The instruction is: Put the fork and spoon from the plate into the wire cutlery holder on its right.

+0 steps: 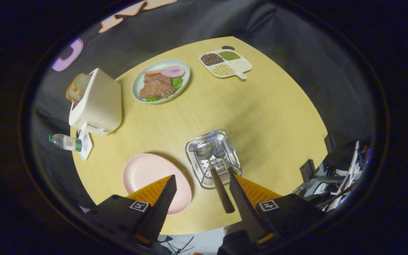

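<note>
A: Where are the fork and spoon?
B: The spoon [204, 150] and fork [220, 154] both stand in the wire cutlery holder [196, 166], right of the bare pink plate [143, 171].
A: And the gripper [201, 180]?
B: Fingers spread wide apart, holding nothing, above the yellow table [271, 117]; the spoon's brown handle rises between them.

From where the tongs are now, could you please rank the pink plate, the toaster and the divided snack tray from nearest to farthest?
The open tongs hold nothing.
1. Pink plate, just ahead, partly under the left finger.
2. Toaster, well beyond, to the left.
3. Divided snack tray, at the table's far edge.
</note>
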A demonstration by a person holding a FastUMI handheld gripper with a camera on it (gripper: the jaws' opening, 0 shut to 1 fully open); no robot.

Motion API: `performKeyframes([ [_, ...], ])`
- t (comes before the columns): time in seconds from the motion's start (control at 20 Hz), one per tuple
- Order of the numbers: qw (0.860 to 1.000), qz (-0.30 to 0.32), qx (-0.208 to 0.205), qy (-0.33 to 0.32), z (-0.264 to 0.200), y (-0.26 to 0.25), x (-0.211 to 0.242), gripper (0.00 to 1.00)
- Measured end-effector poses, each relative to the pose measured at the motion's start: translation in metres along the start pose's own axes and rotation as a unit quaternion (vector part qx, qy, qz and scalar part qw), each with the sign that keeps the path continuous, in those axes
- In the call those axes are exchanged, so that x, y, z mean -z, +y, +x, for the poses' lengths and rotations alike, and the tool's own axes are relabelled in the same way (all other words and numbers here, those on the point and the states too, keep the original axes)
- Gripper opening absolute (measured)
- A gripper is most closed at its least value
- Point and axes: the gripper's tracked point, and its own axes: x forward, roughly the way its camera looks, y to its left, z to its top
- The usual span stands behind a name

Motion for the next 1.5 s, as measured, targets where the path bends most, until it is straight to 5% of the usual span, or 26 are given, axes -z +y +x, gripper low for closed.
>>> performKeyframes([
  [0.4,0.996,-0.009,-0.021,-0.091,-0.036,0.008,0.012,0.96],
  [0.75,0.970,-0.048,-0.028,-0.237,-0.074,0.000,0.022,0.96],
  [1.0,0.927,-0.085,-0.064,-0.361,-0.117,0.008,0.016,0.95],
  [1.5,0.799,-0.106,-0.156,-0.572,-0.233,0.010,0.018,0.95],
])
